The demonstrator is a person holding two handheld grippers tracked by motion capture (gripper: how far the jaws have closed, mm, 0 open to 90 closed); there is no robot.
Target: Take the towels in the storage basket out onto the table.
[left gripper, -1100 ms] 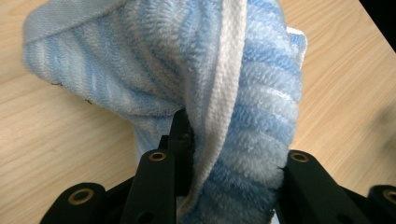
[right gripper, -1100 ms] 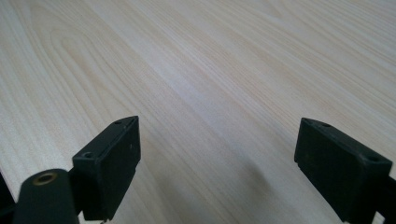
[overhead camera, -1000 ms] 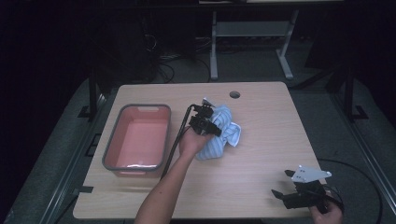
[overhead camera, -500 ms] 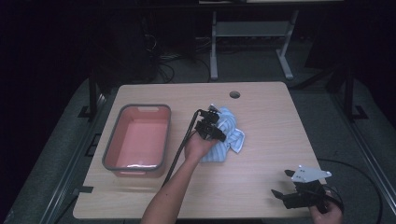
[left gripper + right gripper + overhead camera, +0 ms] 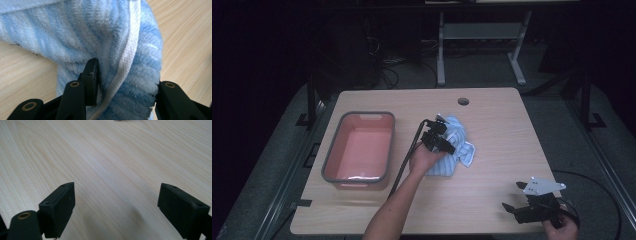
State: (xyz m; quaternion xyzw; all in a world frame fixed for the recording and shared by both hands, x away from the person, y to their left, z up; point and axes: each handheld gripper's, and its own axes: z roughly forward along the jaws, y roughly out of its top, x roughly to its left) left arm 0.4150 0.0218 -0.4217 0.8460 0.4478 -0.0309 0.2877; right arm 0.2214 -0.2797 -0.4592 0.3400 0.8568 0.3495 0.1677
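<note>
A crumpled blue-and-white striped towel [image 5: 462, 149] lies at the middle of the wooden table [image 5: 497, 125]. My left gripper [image 5: 449, 146] is down on the towel's left part, tips pointing right. In the left gripper view a thick fold of the towel [image 5: 120, 50] fills the gap between the jaws, which press into it from both sides, so the left gripper [image 5: 126, 82] is shut on it. My right gripper [image 5: 511, 196] rests near the table's front right corner, apart from the towel. In the right gripper view the right gripper [image 5: 116, 195] stands wide open over bare wood.
A pink tub with a grey rim [image 5: 328, 159] stands on the left of the table, with nothing in it. A round cable hole [image 5: 463, 101] sits near the far edge. The left gripper's cable [image 5: 404, 162] trails back along the forearm beside the tub.
The left gripper has moved right and toward the near side, from the towel's left edge onto its middle, bunching the cloth. The right gripper has stayed put.
</note>
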